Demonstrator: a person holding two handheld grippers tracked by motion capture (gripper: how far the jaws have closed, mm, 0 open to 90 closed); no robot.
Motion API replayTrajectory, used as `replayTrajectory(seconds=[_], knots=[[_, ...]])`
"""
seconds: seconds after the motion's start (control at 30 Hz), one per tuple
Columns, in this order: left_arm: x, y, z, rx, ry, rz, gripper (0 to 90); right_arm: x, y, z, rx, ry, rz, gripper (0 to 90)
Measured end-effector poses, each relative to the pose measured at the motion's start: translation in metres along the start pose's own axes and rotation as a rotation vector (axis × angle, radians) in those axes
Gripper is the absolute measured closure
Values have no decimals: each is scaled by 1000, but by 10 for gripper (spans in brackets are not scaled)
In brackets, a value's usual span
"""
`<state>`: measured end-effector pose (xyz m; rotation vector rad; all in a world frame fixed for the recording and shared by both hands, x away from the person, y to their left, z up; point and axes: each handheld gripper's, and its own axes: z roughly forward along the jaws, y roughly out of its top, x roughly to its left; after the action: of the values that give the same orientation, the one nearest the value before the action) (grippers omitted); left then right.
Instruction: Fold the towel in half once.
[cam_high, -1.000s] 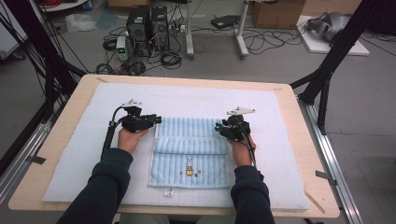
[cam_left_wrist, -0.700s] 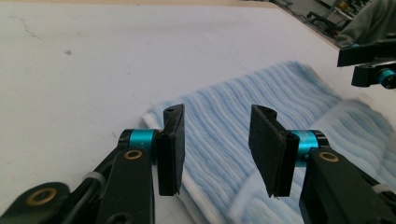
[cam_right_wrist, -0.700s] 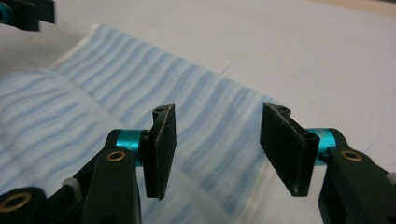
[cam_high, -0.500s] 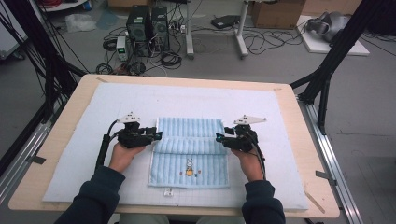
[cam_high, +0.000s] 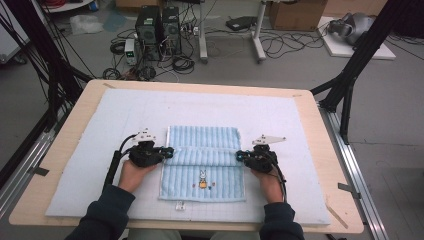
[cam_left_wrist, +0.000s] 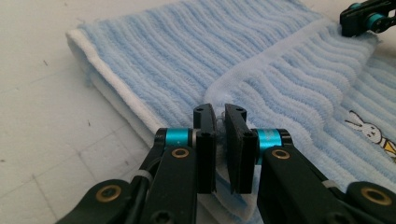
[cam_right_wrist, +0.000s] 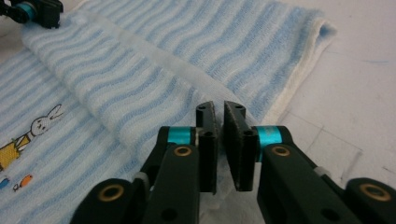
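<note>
One striped blue towel (cam_high: 202, 162) with one rabbit picture (cam_high: 202, 179) lies mid-surface on the white mat (cam_high: 280, 120). My left gripper (cam_high: 169, 151) and right gripper (cam_high: 240, 156), jaws just closing, each pinch one end of its folded edge.

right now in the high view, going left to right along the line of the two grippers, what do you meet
bare wooden table edge → pale blue mat → left gripper, shut on the towel's fold → blue striped towel → right gripper, shut on the same fold → mat again → table edge
</note>
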<state>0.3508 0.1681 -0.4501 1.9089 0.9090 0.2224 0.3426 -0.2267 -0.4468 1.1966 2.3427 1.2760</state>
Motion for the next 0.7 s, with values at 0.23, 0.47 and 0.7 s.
replayTrajectory(seconds=[0.23,0.47,0.7], knots=[[-3,-2,-14,-87,-25,-5,820,6,2,-8,-27,0,-26,869],[-11,-6,-27,-136,-70,-24,822,16,1,-24,-54,-1,-66,875],[-24,-10,-38,-135,-82,2,822,25,-5,-39,-84,21,-65,875]])
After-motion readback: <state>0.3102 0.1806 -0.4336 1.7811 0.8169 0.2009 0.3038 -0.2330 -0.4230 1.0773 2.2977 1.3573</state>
